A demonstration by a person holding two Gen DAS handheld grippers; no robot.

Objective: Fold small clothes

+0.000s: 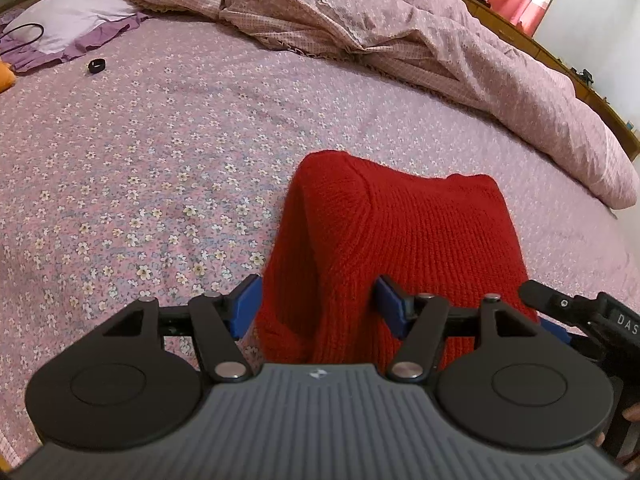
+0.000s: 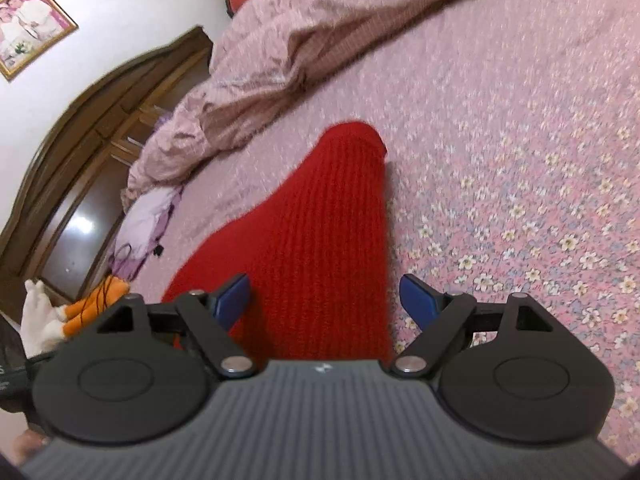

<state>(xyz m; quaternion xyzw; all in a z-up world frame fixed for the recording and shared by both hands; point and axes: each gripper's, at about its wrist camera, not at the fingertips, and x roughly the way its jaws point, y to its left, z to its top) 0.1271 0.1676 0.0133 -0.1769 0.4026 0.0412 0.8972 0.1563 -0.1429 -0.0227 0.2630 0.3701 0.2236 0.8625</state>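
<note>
A red knitted garment (image 1: pixel 392 240) lies folded on the flowered pink bedsheet (image 1: pixel 160 160). My left gripper (image 1: pixel 318 304) hovers over its near left edge, open, with the blue pads apart and the knit lying between them unpinched. In the right wrist view the same red garment (image 2: pixel 320 232) stretches away as a narrow strip. My right gripper (image 2: pixel 326 299) stands wide open over its near end, its right pad over bare sheet (image 2: pixel 520 160). The black tip of the right gripper (image 1: pixel 576 314) shows at the right edge of the left wrist view.
A rumpled pink quilt (image 1: pixel 400 40) is heaped along the far side of the bed. A lilac pillow (image 1: pixel 68 28) and a small black ring (image 1: pixel 96 66) lie far left. A wooden headboard (image 2: pixel 80 152), a framed picture (image 2: pixel 30 28) and an orange-and-white plush toy (image 2: pixel 68 312) are at the left.
</note>
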